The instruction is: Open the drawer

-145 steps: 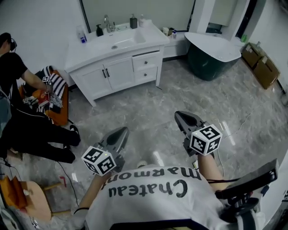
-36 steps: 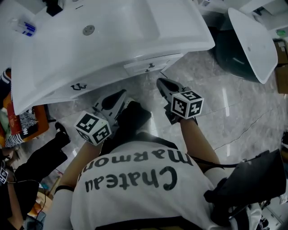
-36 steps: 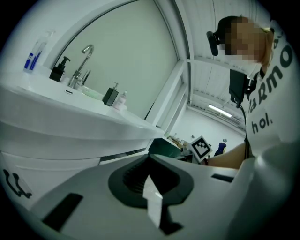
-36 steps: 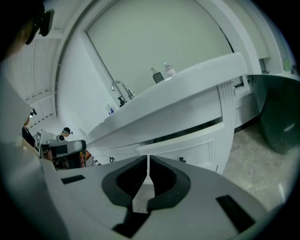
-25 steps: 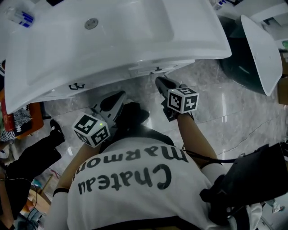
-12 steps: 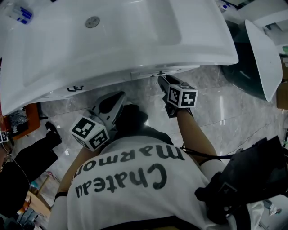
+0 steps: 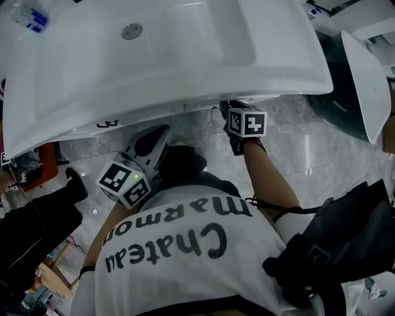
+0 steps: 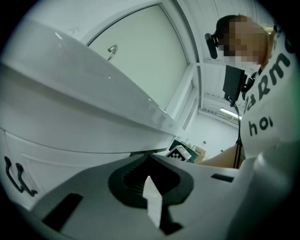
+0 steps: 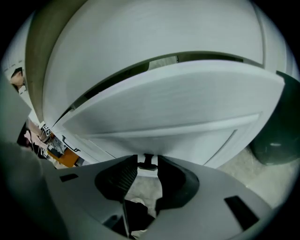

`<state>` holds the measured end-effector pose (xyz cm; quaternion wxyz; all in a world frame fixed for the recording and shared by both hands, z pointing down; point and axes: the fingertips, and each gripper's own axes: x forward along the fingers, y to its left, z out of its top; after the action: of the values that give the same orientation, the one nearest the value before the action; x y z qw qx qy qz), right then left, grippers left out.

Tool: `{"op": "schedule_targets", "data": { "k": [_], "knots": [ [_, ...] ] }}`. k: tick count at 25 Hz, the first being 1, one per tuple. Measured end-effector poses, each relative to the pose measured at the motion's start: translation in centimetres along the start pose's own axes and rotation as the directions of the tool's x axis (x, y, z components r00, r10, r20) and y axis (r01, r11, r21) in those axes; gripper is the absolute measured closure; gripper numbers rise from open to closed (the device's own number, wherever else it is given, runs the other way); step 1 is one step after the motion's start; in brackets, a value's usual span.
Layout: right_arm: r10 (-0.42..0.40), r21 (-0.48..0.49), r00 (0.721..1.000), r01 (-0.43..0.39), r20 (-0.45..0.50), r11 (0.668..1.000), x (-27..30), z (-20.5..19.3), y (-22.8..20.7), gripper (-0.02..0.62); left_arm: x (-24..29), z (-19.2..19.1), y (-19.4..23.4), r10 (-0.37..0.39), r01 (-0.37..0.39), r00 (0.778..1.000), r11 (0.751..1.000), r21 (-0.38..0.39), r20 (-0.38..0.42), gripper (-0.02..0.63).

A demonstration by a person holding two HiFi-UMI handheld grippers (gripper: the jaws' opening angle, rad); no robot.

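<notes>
The white vanity fills the top of the head view. Its drawer front is close up in the right gripper view, with a dark gap along its top. My right gripper reaches under the countertop edge, so only its marker cube shows from above. Its jaws are closing, and the drawer's small black handle sits between the tips without the pads pressing on it. My left gripper hangs shut and empty below the cabinet doors, left of the drawer.
A dark tub with a white rim stands to the right of the vanity. The basin drain and a small bottle are on the countertop. Black door handles show at left. A person in black sits on the floor at left.
My right gripper has moved up to the vanity and its tips have gone under the countertop edge. The left gripper has hardly moved. The vanity looms larger.
</notes>
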<state>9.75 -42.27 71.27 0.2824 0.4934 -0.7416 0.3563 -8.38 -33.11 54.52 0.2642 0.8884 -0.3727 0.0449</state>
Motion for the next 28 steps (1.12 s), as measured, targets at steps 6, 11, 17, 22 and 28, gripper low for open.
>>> {"op": "schedule_targets", "data": {
  "k": [6,11,17,22,28],
  "knots": [
    [0.02,0.043,0.999,-0.019,-0.027,0.999,-0.1,-0.2,-0.2,0.461,-1.1,0.5,-1.4,0.018,-0.02,0.999,0.999,-0.047,-0.041,0.604],
    [0.005,0.058,0.997,0.0,-0.076,0.998,-0.3,-0.5,-0.1,0.462,-2.7,1.4,-2.8,0.031,-0.04,0.995,0.994,-0.098,-0.093,0.604],
    [-0.012,0.063,0.994,0.019,-0.106,0.998,-0.7,-0.9,0.1,0.462,-3.8,1.4,-3.0,0.033,-0.051,0.992,0.989,-0.142,-0.123,0.604],
    [-0.019,0.09,0.988,0.034,-0.154,0.995,-1.3,-2.1,0.2,0.463,-3.4,0.0,-3.8,0.0,-0.027,0.988,0.985,-0.172,-0.153,0.604],
    [-0.023,0.103,0.984,0.042,-0.177,0.994,-2.0,-3.7,0.9,0.463,-2.8,-0.3,-4.0,-0.012,-0.011,0.991,0.986,-0.167,-0.135,0.604]
  ]
}}
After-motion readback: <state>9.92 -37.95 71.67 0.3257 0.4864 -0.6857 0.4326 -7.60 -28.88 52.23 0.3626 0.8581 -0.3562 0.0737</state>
